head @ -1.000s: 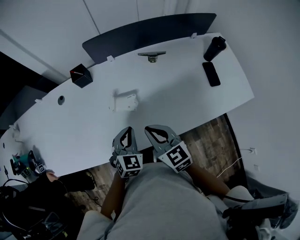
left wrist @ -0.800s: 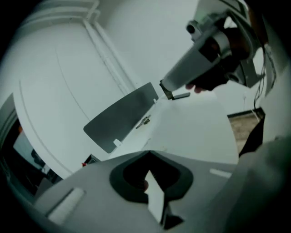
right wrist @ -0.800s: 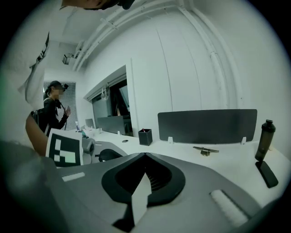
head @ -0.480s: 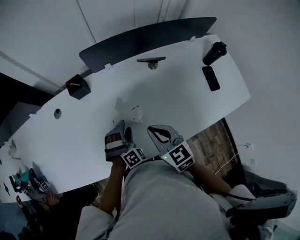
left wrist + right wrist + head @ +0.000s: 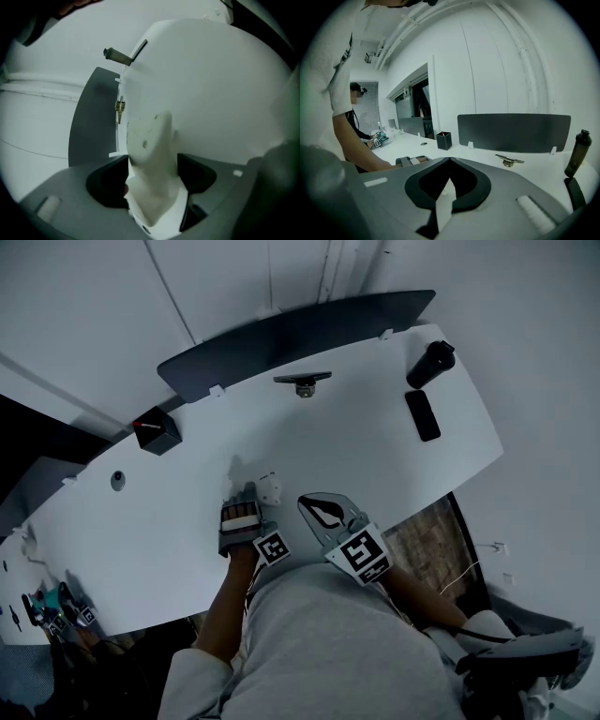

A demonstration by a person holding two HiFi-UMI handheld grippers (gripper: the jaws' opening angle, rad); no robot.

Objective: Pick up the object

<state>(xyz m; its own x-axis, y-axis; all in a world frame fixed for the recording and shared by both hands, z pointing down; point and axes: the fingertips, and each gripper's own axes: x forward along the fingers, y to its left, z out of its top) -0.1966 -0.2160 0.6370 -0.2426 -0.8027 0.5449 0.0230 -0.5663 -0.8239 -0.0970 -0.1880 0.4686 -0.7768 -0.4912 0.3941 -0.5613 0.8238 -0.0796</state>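
White object [image 5: 152,159] on desk [image 5: 394,474], standing between left gripper's [image 5: 242,499] opening jaws, gap each side, partly hidden by gripper in head view, right gripper [image 5: 314,504] closed, empty.

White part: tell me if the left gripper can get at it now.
Probably yes: the left gripper is right at the white part, its jaws opening with the part between them, and nothing else stands in the way.
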